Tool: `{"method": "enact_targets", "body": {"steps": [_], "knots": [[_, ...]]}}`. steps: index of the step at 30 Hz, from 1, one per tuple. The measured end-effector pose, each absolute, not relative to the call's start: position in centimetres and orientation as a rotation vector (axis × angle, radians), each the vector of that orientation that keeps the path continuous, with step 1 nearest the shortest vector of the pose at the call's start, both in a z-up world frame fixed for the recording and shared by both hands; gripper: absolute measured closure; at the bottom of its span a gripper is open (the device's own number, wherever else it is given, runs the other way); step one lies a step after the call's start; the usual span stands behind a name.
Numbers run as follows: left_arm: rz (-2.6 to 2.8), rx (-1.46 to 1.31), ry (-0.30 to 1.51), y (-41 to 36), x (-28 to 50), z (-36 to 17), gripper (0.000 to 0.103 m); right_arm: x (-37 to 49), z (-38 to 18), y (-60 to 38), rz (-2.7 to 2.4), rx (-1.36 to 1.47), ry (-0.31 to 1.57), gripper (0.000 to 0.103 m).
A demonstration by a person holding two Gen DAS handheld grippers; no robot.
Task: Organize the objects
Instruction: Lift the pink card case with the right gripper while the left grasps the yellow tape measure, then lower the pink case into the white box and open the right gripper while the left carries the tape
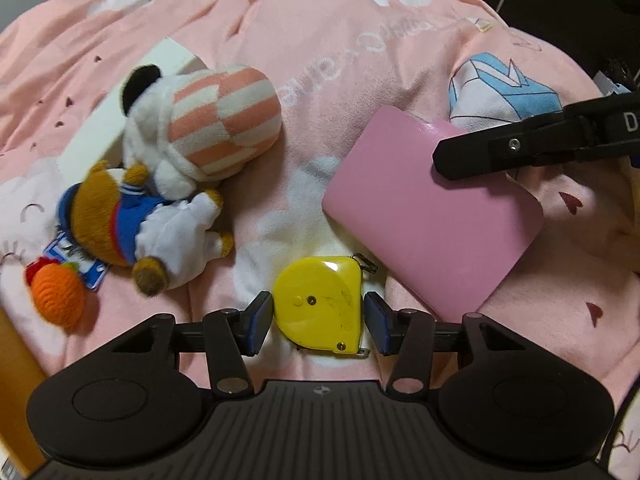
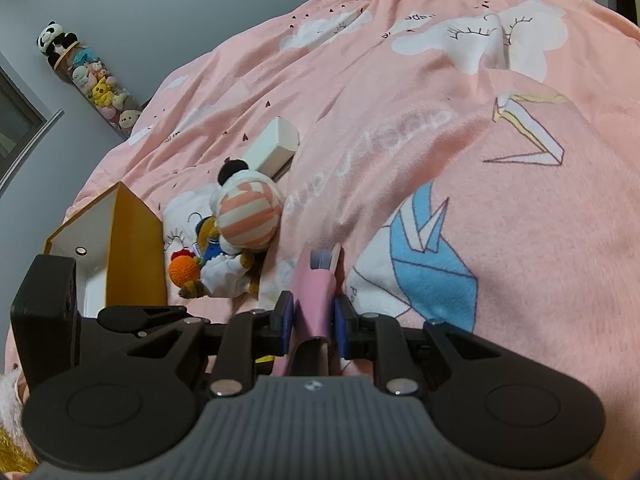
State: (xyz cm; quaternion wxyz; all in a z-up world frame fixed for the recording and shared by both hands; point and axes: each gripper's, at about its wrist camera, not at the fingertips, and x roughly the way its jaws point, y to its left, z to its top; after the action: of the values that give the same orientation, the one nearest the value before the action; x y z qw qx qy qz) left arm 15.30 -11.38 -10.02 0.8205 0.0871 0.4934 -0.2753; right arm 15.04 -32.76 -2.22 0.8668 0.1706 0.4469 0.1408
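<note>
Right wrist view only: orange-sided open box at left of bed, panda toy on wall. Left view only: yellow tape measure, scuffed, lying on pink blanket between spread left tongs, pads apart from it. Right tongs pinching pink notebook, lifted edge-on.

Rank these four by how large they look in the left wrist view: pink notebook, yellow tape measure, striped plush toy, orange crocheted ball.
1. pink notebook
2. striped plush toy
3. yellow tape measure
4. orange crocheted ball

The tape measure lies nearest the camera, so its place is less sure.
</note>
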Motion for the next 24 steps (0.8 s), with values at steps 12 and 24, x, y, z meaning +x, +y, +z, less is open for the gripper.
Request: {"method": "enact_targets", "body": {"steps": [12,24], "knots": [[-0.412,0.058,0.861,-4.4,10.4,-1.1,0.046,13.9,2.9,-27.7,0.478,0.313,0.836,0.081],[-0.174,0.160,0.875,5.4,6.3,2.7,0.046,16.0,3.3,-14.5,0.738,0.298,0.898,0.081]]}}
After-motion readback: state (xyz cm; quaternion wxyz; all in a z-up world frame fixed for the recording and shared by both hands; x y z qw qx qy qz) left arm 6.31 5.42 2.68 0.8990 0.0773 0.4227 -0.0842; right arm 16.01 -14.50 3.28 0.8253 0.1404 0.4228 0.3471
